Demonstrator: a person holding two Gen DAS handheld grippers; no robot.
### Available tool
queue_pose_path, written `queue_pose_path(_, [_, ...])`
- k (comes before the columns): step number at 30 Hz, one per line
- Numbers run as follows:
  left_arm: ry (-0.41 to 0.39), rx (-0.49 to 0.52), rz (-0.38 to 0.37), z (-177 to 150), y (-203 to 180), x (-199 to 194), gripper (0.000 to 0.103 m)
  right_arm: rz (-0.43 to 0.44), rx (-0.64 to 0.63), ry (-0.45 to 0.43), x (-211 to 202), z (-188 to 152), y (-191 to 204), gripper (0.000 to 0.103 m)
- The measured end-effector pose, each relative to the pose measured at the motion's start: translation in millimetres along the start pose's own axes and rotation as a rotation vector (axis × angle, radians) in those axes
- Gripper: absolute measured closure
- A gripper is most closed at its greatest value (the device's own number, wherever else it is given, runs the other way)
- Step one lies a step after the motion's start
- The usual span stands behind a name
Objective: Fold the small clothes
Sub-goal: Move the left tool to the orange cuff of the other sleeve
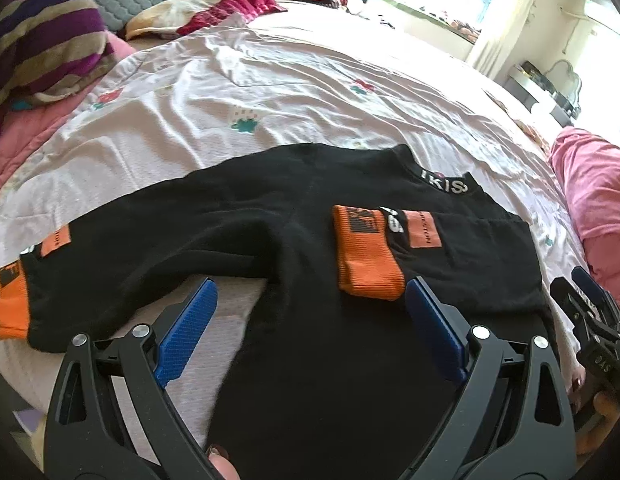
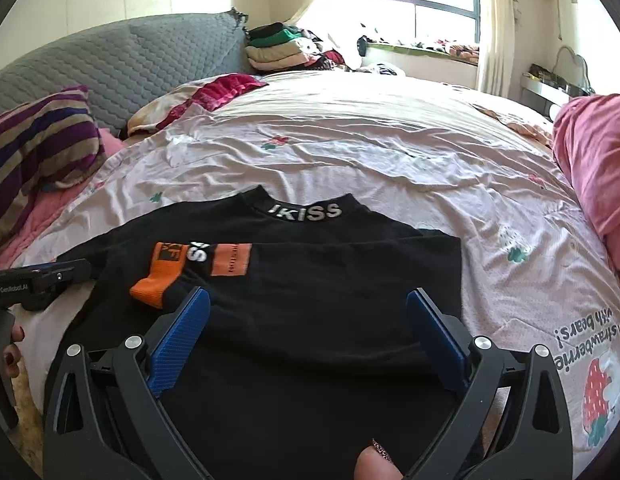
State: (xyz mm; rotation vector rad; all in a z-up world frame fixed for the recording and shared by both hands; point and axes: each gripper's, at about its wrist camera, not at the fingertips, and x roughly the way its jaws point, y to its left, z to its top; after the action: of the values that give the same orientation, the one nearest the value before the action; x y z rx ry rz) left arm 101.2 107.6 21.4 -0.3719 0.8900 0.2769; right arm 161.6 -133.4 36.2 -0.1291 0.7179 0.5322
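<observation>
A black shirt with orange cuffs lies flat on the bed, its lettered collar at the far side. One sleeve is folded across the body, its orange cuff lying on top. The other sleeve stretches out to the left, ending in an orange cuff. My left gripper hovers open over the shirt's near part, with nothing between its blue pads. My right gripper also stands open above the shirt's right half and holds nothing. The left gripper shows at the left edge of the right wrist view.
The pale sheet with small flower prints covers the bed. A striped pillow lies at the left and a pink blanket at the right. Folded clothes are stacked by the grey headboard. A red cloth lies behind.
</observation>
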Motion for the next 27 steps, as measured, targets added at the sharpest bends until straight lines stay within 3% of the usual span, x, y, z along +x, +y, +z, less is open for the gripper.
queue_pose_path(27, [-0.048,-0.162,0.105,-15,101,-40,0.015,0.139,-0.154,0.017,2,9,122,0.005])
